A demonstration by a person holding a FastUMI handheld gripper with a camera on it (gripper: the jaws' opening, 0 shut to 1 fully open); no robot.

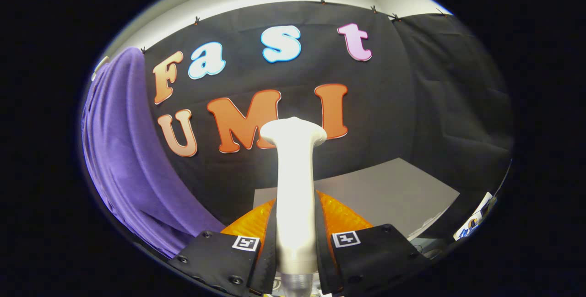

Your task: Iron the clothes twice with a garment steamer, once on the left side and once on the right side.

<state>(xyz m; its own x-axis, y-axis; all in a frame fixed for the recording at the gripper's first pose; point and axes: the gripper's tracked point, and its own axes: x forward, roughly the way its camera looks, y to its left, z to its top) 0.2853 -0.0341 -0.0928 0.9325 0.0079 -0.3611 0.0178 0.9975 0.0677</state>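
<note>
Tongs (295, 224) clamped on the garment steamer (295, 182), both fingers pressed vs its white handle from either side. Steamer stands upright btwn the fingers, flared head on top, pointing at the booth's black cloth wall, not at the garment. A clear hose fitting shows at the handle's base, low btwn the fingers.

Purple garment (123, 150) hangs off to the left, well apart from the steamer head; no contact yet. Grey desk (393, 191) sits beyond the fingers, lower right.

Judgement: neither pass looks started, tool is in hand and needs to swing left to the cloth.

Risks:
- smooth rounded handle could twist in the grip when the head drags on fabric
- hose could tug the base and tilt the head off the cloth
- loose fabric may bunch or swing away, so a pass misses part of one side
</note>
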